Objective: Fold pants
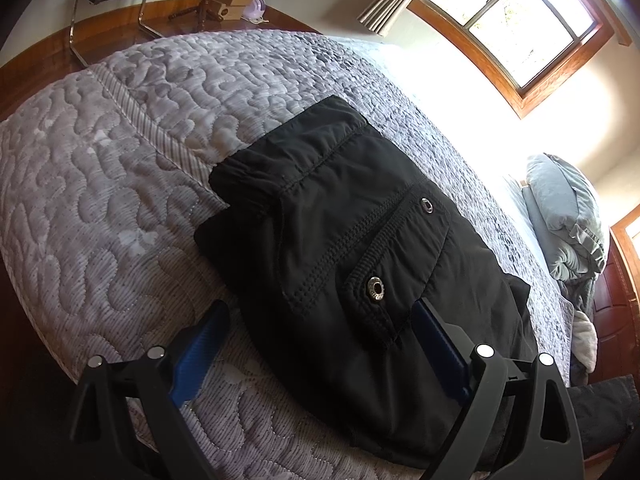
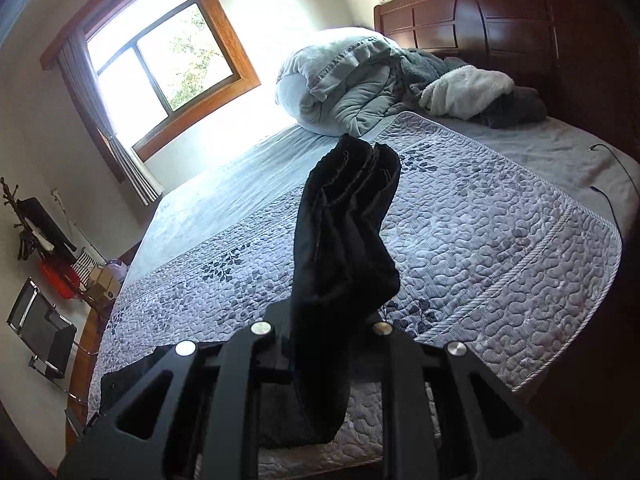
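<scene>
**Black pants half-folded on the quilt**

Grey quilted bedspread (image 1: 100,200) covers the bed. Black pants (image 1: 352,240) lie on it, waist end flat. The left gripper (image 1: 316,344) is spread wide, one finger over the fabric. The right gripper (image 2: 324,332) pinches the bunched legs (image 2: 344,232), lifted above the quilt.

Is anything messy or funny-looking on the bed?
Yes. The right gripper pinches a bunched strip of the black pants, sticking up instead of lying flat. Rumpled bedding is heaped by the headboard.
</scene>
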Demonstrator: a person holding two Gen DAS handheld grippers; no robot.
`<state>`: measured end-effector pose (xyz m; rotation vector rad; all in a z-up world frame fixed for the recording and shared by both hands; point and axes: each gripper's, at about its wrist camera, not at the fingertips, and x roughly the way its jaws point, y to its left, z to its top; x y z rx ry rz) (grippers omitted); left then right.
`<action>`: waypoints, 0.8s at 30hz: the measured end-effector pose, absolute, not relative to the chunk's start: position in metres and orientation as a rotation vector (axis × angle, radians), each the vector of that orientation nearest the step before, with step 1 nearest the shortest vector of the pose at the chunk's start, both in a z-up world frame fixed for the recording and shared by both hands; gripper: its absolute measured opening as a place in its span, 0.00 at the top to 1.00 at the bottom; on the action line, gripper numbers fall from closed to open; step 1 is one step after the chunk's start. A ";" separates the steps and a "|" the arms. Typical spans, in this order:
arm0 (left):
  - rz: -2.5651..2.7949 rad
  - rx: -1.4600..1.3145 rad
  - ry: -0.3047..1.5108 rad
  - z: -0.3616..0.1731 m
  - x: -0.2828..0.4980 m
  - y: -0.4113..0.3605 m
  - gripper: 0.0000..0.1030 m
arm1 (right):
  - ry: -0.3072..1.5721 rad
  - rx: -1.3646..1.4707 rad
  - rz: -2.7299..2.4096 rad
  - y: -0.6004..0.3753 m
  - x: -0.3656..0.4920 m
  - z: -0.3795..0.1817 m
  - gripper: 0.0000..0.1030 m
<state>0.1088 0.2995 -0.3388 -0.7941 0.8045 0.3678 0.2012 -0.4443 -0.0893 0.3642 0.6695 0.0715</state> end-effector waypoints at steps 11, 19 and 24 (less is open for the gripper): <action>0.405 -0.759 0.822 -0.339 0.116 0.292 0.10 | 0.630 0.210 0.103 -0.408 0.199 -0.073 0.85; 0.406 -0.759 0.822 -0.339 0.118 0.291 0.10 | 0.616 0.168 0.113 -0.397 0.200 -0.068 0.85; 0.401 -0.764 0.818 -0.339 0.117 0.292 0.10 | 0.616 0.143 0.120 -0.389 0.200 -0.066 0.85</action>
